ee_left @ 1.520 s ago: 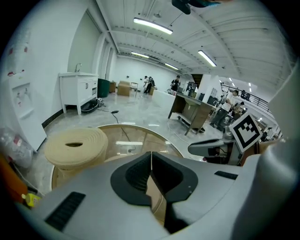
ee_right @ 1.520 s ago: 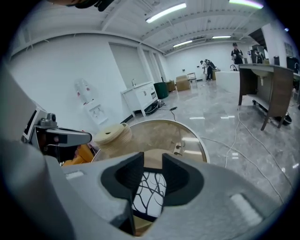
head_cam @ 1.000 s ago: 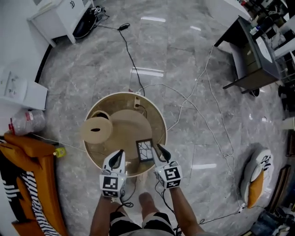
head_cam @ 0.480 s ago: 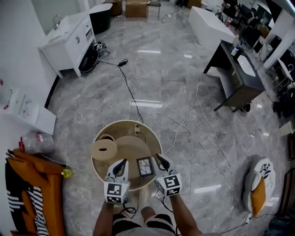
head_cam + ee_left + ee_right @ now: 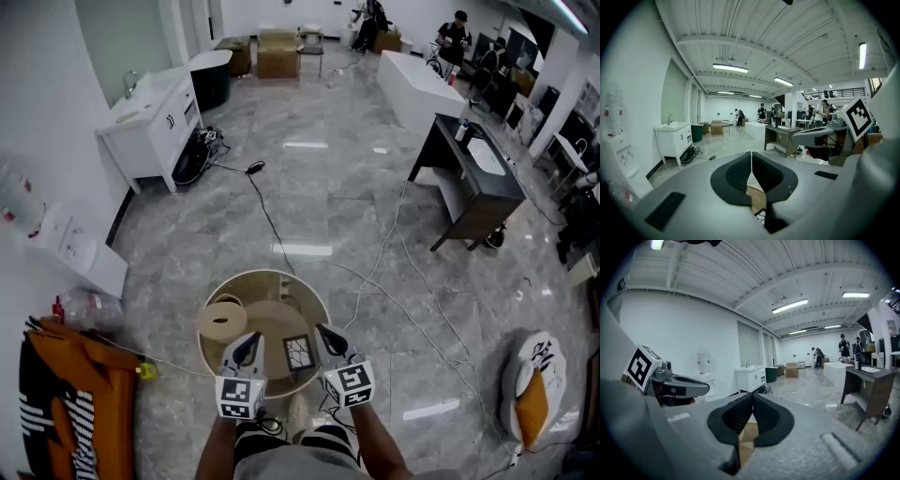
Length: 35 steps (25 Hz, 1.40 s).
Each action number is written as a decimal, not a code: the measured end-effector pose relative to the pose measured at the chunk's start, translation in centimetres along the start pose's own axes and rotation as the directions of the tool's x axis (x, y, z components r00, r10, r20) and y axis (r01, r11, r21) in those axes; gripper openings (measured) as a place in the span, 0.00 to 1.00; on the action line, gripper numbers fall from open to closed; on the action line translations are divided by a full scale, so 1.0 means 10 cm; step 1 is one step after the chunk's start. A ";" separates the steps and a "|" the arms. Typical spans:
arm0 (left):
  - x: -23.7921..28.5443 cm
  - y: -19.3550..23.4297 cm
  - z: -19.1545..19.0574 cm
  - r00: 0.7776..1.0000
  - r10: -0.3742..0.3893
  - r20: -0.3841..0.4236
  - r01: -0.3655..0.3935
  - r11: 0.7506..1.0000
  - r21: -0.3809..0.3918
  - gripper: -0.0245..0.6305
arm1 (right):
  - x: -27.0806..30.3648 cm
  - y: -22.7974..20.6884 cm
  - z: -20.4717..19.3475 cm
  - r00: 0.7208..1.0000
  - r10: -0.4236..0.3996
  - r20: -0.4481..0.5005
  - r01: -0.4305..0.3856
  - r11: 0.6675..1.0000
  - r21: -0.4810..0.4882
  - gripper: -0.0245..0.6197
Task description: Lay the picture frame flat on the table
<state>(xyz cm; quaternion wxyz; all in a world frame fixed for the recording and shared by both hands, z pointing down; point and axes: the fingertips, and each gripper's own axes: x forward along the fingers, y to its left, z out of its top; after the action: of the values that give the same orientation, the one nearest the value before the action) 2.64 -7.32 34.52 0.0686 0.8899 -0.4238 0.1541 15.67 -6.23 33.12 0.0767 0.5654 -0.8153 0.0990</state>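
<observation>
On the round pale wooden desk (image 5: 272,323) below you, the small dark picture frame (image 5: 300,352) with straight corners lay flat. It was close to the edge nearest your body. A round pale wooden disc (image 5: 222,322) sat on the left part of the same desk, apart from the frame.

From the head view, your left gripper (image 5: 251,338) was just left of the frame and your right gripper (image 5: 322,330) was just right of it. Neither one touched it. Your left gripper was clenched, its two black pads (image 5: 735,176) pressed together with nothing between them. Your right gripper's jaws had just been closing and were clenched too, also with nothing in them. Both grippers pointed out across the room, over the shiny grey stone floor (image 5: 356,187).
</observation>
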 end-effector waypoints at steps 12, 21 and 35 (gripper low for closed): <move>-0.60 -0.12 0.17 0.998 0.045 0.050 -0.046 0.999 0.015 0.07 | -0.55 0.41 0.18 0.999 0.014 0.051 -0.011 0.998 -0.060 0.04; -0.80 -0.12 0.24 0.994 0.066 0.085 -0.066 0.998 0.002 0.07 | -0.74 0.49 0.18 0.997 0.000 0.073 0.005 0.998 -0.062 0.04; -0.76 -0.25 0.21 0.996 0.024 0.085 -0.025 1.000 0.009 0.07 | -0.77 0.54 0.17 0.997 -0.005 0.080 0.011 0.997 -0.075 0.04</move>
<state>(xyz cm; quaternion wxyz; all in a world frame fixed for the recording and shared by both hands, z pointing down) 0.47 -0.71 30.03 0.0442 0.8907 -0.4364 0.1190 13.33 2.17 29.22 0.0659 0.5687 -0.8187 0.0452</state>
